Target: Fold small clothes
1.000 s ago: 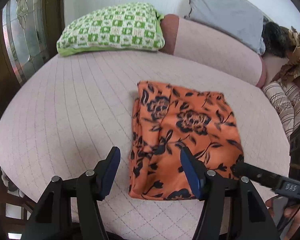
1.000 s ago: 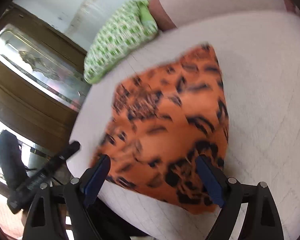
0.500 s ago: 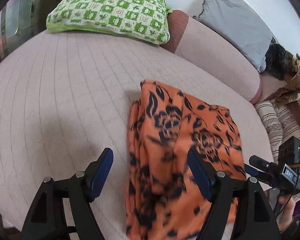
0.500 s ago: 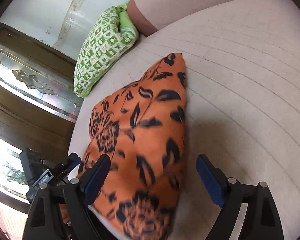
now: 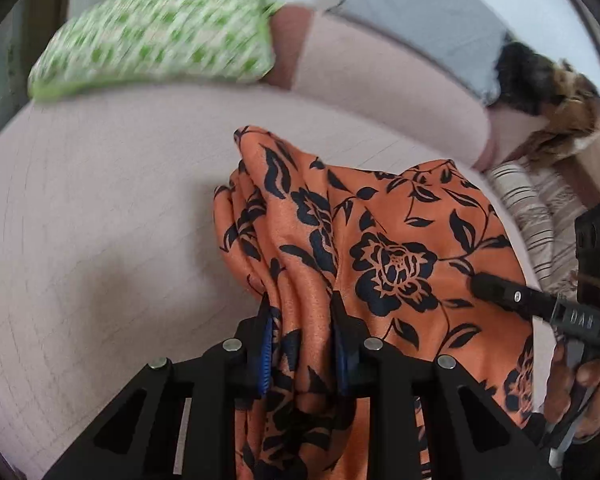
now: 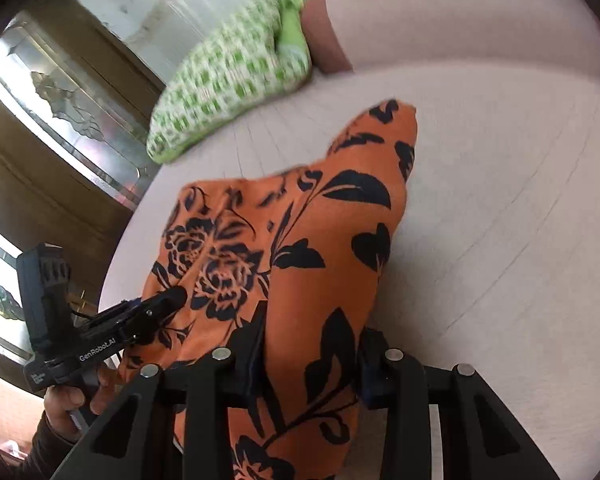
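Note:
An orange cloth with black flowers (image 5: 380, 248) lies on the pale pink quilted bed (image 5: 100, 220). My left gripper (image 5: 302, 320) is shut on its near left edge, with folds bunched between the blue pads. My right gripper (image 6: 312, 340) is shut on the cloth's (image 6: 300, 248) near right edge. The near edge is raised off the bed while the far end still rests on it. The right gripper's tip shows in the left wrist view (image 5: 496, 286), and the left gripper shows in the right wrist view (image 6: 156, 308).
A green-and-white checked pillow (image 5: 156, 28) lies at the far left of the bed, with a pink bolster (image 5: 380, 76) and a grey pillow (image 5: 420, 12) behind. Striped and brown fabrics (image 5: 540, 216) are piled at the right. A wooden cabinet with glass (image 6: 60, 112) stands left of the bed.
Both grippers moved forward onto the cloth's near edge and shut on it. The near edge has lifted and bunched.

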A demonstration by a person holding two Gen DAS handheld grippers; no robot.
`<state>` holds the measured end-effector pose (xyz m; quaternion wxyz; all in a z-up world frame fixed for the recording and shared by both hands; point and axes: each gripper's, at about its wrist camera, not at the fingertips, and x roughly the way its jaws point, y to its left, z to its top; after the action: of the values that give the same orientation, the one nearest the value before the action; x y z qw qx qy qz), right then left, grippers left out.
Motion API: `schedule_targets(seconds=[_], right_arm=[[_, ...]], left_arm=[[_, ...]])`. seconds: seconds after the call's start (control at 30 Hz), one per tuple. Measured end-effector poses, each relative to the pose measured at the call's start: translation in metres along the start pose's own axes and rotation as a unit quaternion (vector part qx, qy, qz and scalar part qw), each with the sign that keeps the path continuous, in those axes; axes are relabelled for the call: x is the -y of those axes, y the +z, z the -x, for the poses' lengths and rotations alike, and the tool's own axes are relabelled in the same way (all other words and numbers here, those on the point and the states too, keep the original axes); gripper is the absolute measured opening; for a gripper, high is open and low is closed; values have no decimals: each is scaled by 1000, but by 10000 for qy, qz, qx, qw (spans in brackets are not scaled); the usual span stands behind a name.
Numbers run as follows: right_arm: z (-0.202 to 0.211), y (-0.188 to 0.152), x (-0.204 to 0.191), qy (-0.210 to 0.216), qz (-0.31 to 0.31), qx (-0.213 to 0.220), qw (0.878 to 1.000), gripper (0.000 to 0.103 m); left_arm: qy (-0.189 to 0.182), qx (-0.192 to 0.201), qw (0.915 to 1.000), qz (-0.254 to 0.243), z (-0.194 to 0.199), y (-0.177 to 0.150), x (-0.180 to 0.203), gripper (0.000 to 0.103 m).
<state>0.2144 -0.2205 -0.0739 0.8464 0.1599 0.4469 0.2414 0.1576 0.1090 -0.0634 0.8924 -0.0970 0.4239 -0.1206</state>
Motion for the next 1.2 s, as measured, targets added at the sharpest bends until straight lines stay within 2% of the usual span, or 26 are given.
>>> schedule_targets(seconds=[0.07,0.17,0.27,0.3,0.33,0.37,0.4,0.43,0.47,0.53,0.6,0.67,0.73,0.77,0.83,0.93,0.97,1.07,1.13,1.17,1.2], right_arm=[[26,11,11,-60,61,294,9995,38],[42,22,36,-111,-63,525,9985,38],[30,20,76,-161,-449,452,9978,39],[22,18,89,-234,-563,349,9975,46],[13,13,101,-416,-700,263,9963,55],[2,5,116,-873,-870,132,9923,60],[-2,-2,122,-1134,-933,47,9892,65],[-1,-8,123,-1301,-977,91,9866,65],[5,-11,120,-1327,-1000,251,9858,65],[18,-15,103,-1229,-945,569,9863,66],[31,-16,76,-869,-766,896,9892,69],[33,-19,50,-399,-632,1068,9915,77],[17,-26,34,61,-680,948,9931,86],[3,-31,35,118,-752,796,9939,87],[-36,-41,53,-84,-1312,268,9910,87],[-25,-36,29,-132,-1173,620,9911,86],[-18,-31,14,-81,-975,730,9925,86],[-8,-18,-4,-450,-584,1110,9911,87],[-17,-10,5,-545,-717,1141,9894,96],[-27,-6,16,-665,-848,1015,9890,98],[-47,-7,35,-849,-1109,610,9883,99]], left_arm=[[-161,239,9995,-94,5,12,25,26],[-234,397,9986,-240,-7,25,53,27],[-122,47,9998,-175,-55,27,68,33],[-16,-47,9999,-137,-69,25,67,38],[202,-306,9993,-113,-89,19,68,39],[393,-629,9972,-120,-106,14,67,40],[366,-794,9961,-117,-114,8,66,43],[310,-684,9971,-114,-109,3,65,44],[444,-529,9974,-211,-101,1,66,52],[569,-251,9973,-382,-80,-2,68,53],[650,-46,9970,-425,-63,-5,68,60],[730,72,9961,-499,-55,-7,71,60],[865,-5,9946,-581,-62,-5,71,60],[901,-101,9943,-569,-65,-7,74,60],[909,-162,9947,-459,-60,-13,72,60],[890,18,9947,-515,-45,-11,71,62],[948,76,9939,-553,-40,-12,73,67],[925,127,9937,-613,-33,-13,77,68],[911,114,9938,-623,-27,-17,81,68],[910,103,9938,-626,-24,-17,81,68],[920,98,9938,-610,-22,-18,81,68]])
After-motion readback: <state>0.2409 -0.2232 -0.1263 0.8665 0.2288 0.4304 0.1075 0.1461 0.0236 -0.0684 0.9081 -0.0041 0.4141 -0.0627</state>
